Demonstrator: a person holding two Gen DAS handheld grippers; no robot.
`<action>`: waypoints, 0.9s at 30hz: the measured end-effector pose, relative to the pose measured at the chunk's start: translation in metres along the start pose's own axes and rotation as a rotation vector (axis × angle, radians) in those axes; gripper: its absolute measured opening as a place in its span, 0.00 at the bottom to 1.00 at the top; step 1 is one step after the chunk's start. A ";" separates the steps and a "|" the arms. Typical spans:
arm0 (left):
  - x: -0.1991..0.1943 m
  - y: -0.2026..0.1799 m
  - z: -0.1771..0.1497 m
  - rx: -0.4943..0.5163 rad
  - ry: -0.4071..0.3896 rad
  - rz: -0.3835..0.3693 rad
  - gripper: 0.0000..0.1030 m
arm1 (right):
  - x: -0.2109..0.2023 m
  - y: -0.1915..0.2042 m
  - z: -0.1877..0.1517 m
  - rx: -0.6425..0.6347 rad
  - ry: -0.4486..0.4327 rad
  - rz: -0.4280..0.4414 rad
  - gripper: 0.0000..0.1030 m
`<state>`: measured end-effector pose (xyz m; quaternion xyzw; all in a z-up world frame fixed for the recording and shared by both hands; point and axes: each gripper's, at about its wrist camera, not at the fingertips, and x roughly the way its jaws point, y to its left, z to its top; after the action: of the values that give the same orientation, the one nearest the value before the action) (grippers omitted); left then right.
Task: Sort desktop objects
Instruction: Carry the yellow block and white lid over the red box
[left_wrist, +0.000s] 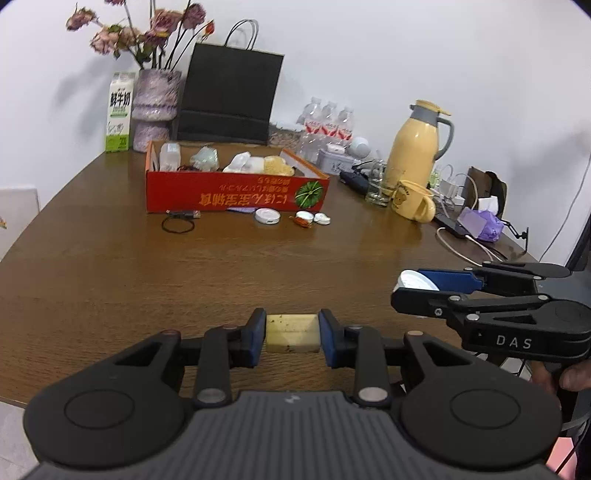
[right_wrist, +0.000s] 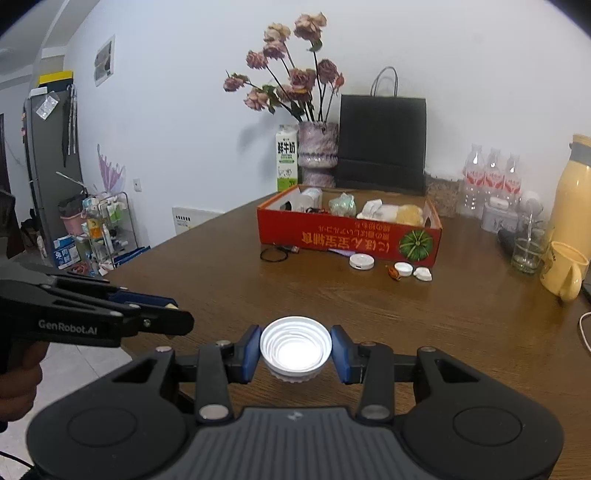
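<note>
Over the near worktop (left_wrist: 110, 280), left gripper (left_wrist: 292, 333) fingers clamp a stiff, light yellow block (left_wrist: 292, 332) by its sides, right gripper (right_wrist: 295, 350) fingers a rigid white cap (right_wrist: 295, 349) across its rim.

right gripper (right_wrist: 295, 350) — clamps white cap (right_wrist: 295, 349) | red box (right_wrist: 349, 230) beyond

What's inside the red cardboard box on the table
The red box holds a clear plastic container, a pale green crumpled item, white wrapped pieces and something yellow and spongy. Its front wall hides the box floor and anything lying low.
</note>
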<state>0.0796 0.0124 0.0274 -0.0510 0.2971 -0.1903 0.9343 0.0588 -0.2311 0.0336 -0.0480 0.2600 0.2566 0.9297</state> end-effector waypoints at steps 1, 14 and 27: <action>0.003 0.002 0.001 -0.005 0.005 0.004 0.31 | 0.003 -0.002 0.001 0.005 0.001 -0.001 0.38; 0.021 0.033 0.064 0.011 -0.090 0.125 0.31 | 0.044 -0.033 0.058 -0.028 -0.062 -0.047 0.38; 0.106 0.083 0.201 0.068 -0.162 0.218 0.31 | 0.167 -0.112 0.199 0.036 -0.079 -0.016 0.38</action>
<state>0.3019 0.0439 0.1179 -0.0019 0.2180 -0.0930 0.9715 0.3287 -0.2085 0.1151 -0.0230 0.2272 0.2463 0.9419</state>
